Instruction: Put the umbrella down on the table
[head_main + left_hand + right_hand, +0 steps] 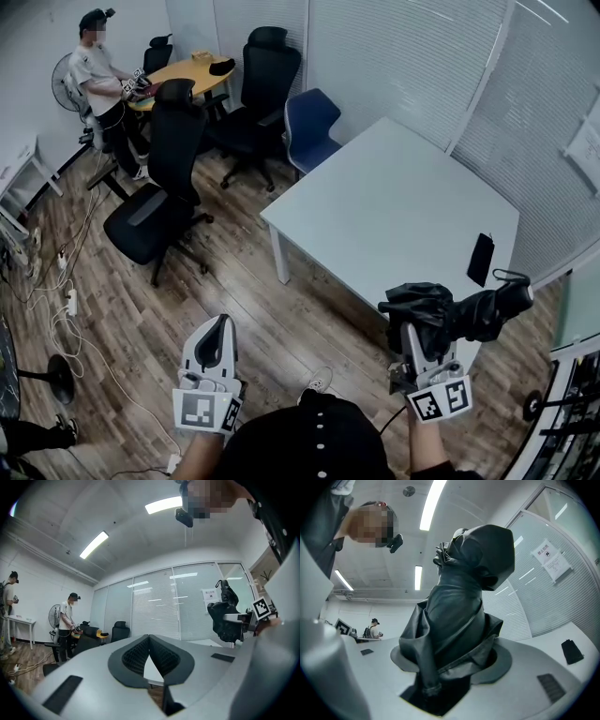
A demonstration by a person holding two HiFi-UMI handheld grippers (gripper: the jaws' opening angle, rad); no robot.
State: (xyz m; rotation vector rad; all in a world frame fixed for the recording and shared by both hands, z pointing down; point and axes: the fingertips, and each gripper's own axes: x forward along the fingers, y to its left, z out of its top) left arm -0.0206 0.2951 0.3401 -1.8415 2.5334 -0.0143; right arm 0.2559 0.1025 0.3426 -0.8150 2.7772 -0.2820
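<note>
Both point roughly level; right gripper (415, 330) clamps folded umbrella (469, 315); left gripper (223, 324) closed, empty.

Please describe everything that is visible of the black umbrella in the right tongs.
The umbrella is compact and black, folded but not neatly rolled: its thin, slightly shiny fabric is bunched and creased. It lies roughly level across the right tongs, which are closed on the crumpled fabric near one end; the other end sticks out sideways and carries a thin strap loop. It hangs over the near end of the white table, and only the tongs seem to touch it.
</note>
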